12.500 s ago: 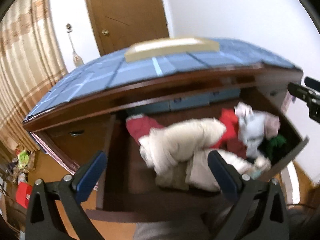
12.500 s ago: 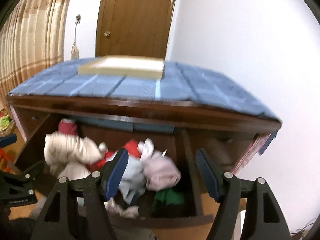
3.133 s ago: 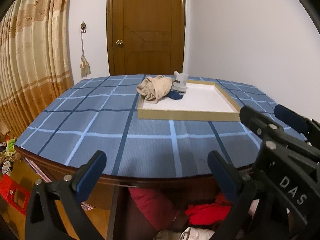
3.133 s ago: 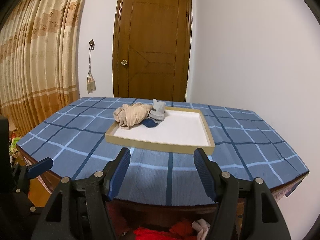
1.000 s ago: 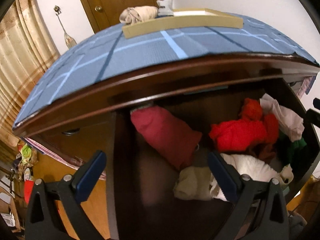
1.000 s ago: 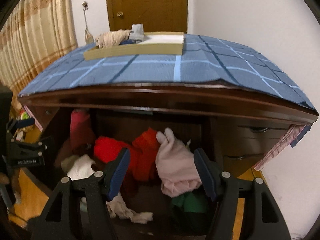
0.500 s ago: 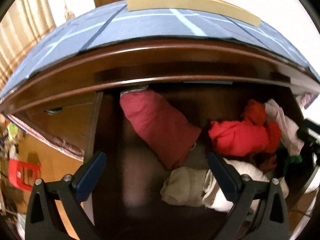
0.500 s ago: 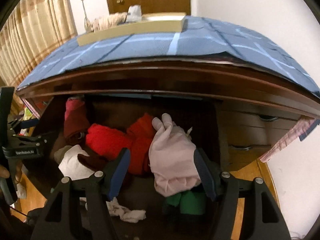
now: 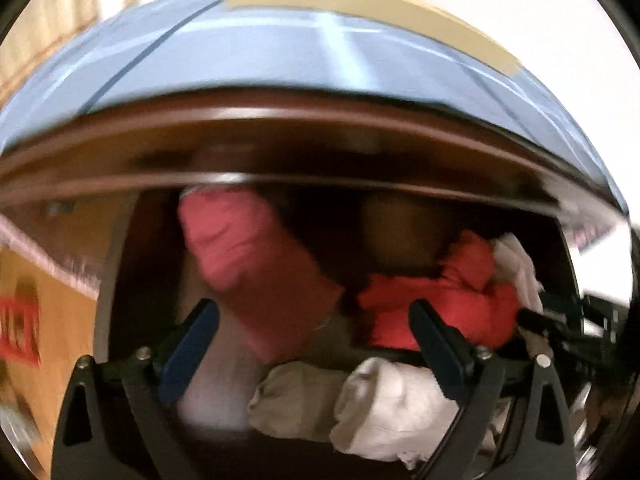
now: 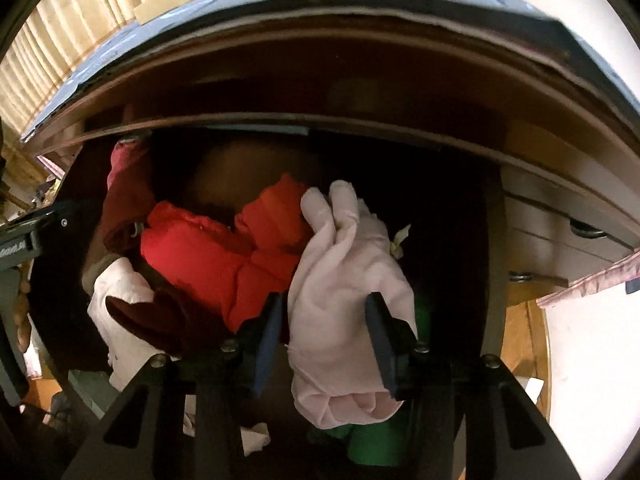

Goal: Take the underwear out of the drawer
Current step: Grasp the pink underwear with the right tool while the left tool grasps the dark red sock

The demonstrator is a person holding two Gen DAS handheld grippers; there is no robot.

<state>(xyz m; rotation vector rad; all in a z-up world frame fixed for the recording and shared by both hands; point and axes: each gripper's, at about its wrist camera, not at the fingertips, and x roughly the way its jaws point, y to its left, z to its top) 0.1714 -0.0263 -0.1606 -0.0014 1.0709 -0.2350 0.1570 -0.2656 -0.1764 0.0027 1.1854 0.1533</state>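
The wooden drawer [image 10: 494, 260] stands pulled out under the table, full of crumpled clothes. A pale pink underwear piece [image 10: 348, 264] lies on top at the right, beside a bright red garment [image 10: 208, 252]. My right gripper [image 10: 322, 300] points down over the pink piece. Its jaws are closing with the cloth between them, the pads close to it on both sides. My left gripper [image 9: 312, 308] hangs wide over the drawer's left half and its jaws are closing slightly. Below it lie a dark pink roll [image 9: 248, 264] and a beige piece [image 9: 296, 400], untouched.
A white garment [image 9: 392, 408] and a green one [image 10: 372, 440] lie near the drawer's front. Overhead juts the table edge with its blue checked cloth [image 9: 280, 48] and a tan tray [image 9: 360, 0]. Smaller shut drawers [image 10: 560, 208] sit to the right.
Both grippers have sunk closer to the open drawer and tilted further down. The right jaws have narrowed around the pale pink piece.
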